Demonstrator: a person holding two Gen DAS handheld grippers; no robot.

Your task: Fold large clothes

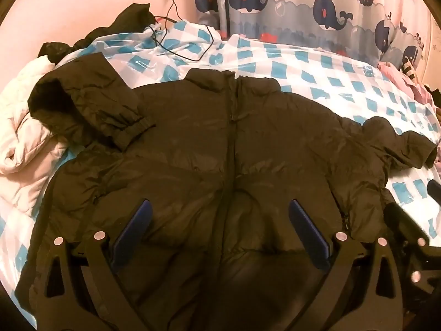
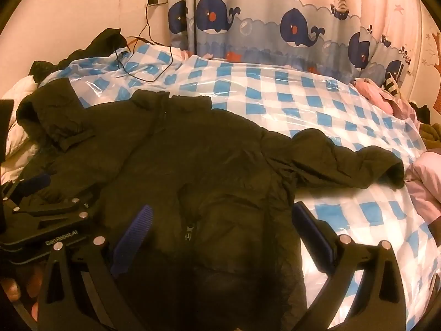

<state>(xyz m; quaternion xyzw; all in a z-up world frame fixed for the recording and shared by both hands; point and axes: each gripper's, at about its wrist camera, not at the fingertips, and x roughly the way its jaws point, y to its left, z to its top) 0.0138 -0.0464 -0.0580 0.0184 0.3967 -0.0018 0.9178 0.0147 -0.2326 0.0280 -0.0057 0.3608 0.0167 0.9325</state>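
On the checked bed [image 1: 317, 82], our puffy black jacket [image 1: 220, 151] looks light, soft and slippery. Both claws, left [image 1: 219, 231] and right [image 2: 223, 234], gape wide and empty; we would pinch the right sleeve cuff [image 2: 391, 173].

A black puffer jacket [image 1: 220, 149] is covering the near half of the checked plastic sheet [image 2: 317, 104], leaving its far right stretch passable, while a white quilt [image 1: 24, 127], trailing black cable [image 1: 182, 47] and pink clothes [image 2: 424, 182] are crowding the edges.
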